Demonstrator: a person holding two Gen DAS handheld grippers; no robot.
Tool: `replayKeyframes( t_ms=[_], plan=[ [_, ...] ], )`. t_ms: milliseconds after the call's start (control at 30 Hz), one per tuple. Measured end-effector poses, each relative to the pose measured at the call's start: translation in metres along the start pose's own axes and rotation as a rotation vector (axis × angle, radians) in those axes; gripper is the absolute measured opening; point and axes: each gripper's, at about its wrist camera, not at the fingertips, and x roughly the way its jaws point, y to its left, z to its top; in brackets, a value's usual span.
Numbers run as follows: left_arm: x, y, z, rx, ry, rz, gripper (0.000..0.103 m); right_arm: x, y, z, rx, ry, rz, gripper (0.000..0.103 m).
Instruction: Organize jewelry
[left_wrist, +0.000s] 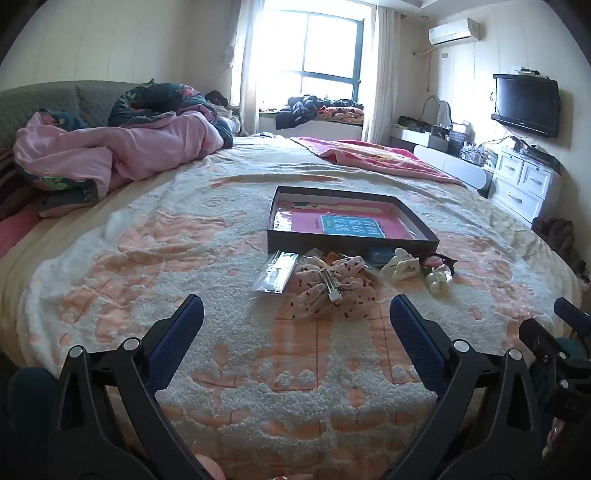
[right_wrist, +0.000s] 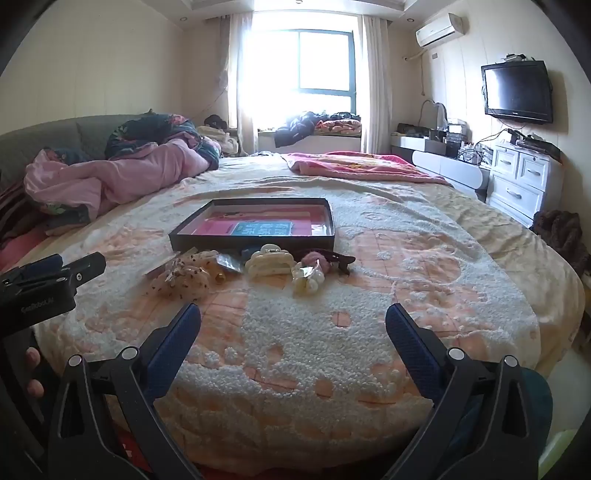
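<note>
Both empty, left hand-held gripper (left_wrist: 296, 308) spread wide, right hand-held gripper (right_wrist: 293, 315) likewise

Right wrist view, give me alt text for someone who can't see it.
Open right tool hovers over a fuzzy bedspread, empty, short of a row of hair accessories: cream claw clip, dotted bow, pearl piece. Behind them lies a shallow dark box.

The right gripper (right_wrist: 293, 325) hangs wide open and empty over the bedspread (right_wrist: 332, 369). Farther off, a cream hair claw (right_wrist: 269, 263), a speckled scrunchie (right_wrist: 188, 278) and a bead cluster (right_wrist: 308, 282) lie just before a shallow dark box (right_wrist: 251, 239). The left gripper (right_wrist: 55, 273) shows at the left edge.
</note>
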Motion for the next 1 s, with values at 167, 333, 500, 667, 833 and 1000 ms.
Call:
replayKeyframes(
  t_ms=[167, 333, 500, 667, 833, 1000],
  plan=[
    [-0.001, 0.0, 0.0, 0.002, 0.0, 0.001, 0.093, 0.003, 0.003, -0.001, 0.003, 0.003, 0.002, 0.097],
    [-0.001, 0.0, 0.0, 0.001, -0.002, -0.001, 0.093, 0.002, 0.005, -0.002, 0.006, -0.007, -0.003, 0.097],
    [-0.001, 0.001, -0.001, 0.0, -0.003, 0.001, 0.093, 0.0, 0.003, -0.001, 0.01, 0.0, 0.0, 0.097],
    [-0.001, 0.002, 0.001, 0.002, -0.005, 0.0, 0.093, -0.003, -0.001, 0.002, 0.014, -0.004, 0.009, 0.097],
    [-0.002, 0.002, 0.001, 0.003, -0.006, 0.0, 0.093, -0.007, -0.002, 0.003, 0.017, -0.011, 0.012, 0.097],
    [-0.002, 0.002, 0.001, 0.003, -0.007, 0.0, 0.093, -0.007, -0.001, 0.003, 0.017, -0.01, 0.012, 0.097]
  ],
)
